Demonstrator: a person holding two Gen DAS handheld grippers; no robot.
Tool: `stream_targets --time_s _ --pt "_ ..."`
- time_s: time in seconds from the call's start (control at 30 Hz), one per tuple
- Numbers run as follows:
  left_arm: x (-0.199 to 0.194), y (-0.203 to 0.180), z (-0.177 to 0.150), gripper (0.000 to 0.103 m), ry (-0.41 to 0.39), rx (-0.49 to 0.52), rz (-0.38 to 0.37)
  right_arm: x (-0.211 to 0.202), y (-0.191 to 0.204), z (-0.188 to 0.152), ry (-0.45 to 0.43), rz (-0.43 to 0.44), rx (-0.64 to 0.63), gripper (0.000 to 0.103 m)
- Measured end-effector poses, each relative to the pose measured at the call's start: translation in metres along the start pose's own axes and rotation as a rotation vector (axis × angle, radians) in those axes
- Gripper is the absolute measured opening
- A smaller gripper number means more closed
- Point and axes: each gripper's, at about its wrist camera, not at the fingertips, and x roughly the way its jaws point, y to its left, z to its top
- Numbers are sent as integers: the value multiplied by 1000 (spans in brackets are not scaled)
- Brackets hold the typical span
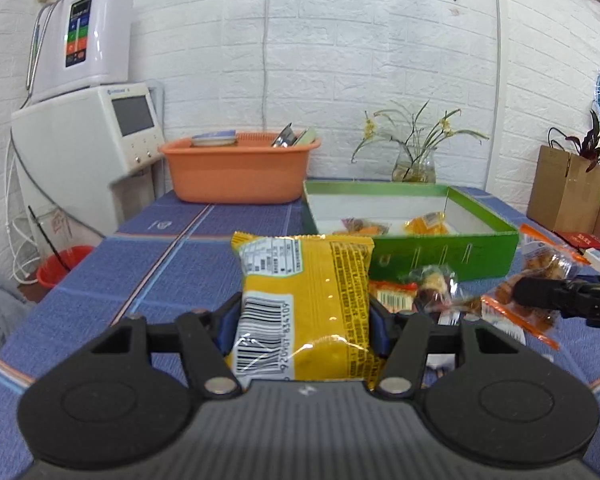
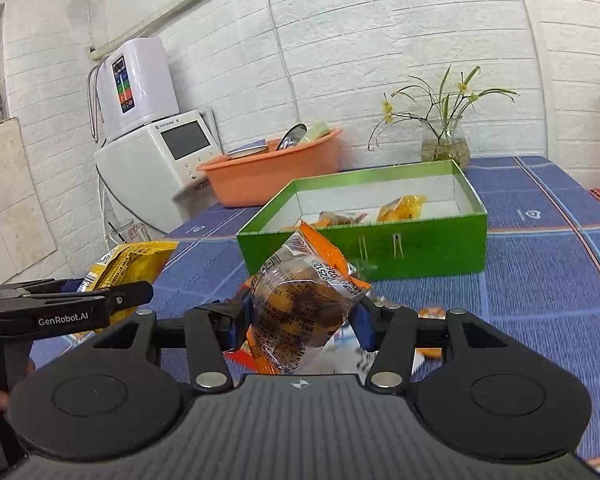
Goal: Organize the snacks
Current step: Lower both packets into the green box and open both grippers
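Observation:
My left gripper (image 1: 304,316) is shut on a yellow snack packet (image 1: 306,300) with a barcode, held above the blue tablecloth; the packet also shows at the left of the right wrist view (image 2: 132,258). My right gripper (image 2: 300,312) is shut on a clear-and-orange snack bag (image 2: 300,300) of brown pieces. The green box (image 1: 440,256) stands open ahead, with orange and yellow packets inside (image 2: 400,206). Several loose snack packets (image 1: 432,288) lie on the cloth in front of the box. The right gripper's finger (image 1: 560,294) reaches in from the right among them.
An orange basin (image 1: 236,172) with dishes stands at the back of the table. A glass vase with a plant (image 1: 414,164) is behind the box. White appliances (image 1: 88,132) stand to the left, off the table. A cardboard box (image 1: 560,188) is at the far right.

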Motion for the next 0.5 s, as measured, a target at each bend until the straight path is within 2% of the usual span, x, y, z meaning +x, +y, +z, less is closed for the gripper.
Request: stream_targets --time_s 0.17,0.3,0.5 --pt "20 -9 27 60 -39 24 -2 14 -4 21 -18 -5 -13 87" --pt "38 -14 52 60 -78 10 -7 29 -10 35 -49 -70 -15 87" --pt "65 -34 79 61 -110 76 -9 48 -31 48 -82 -122 48 87"
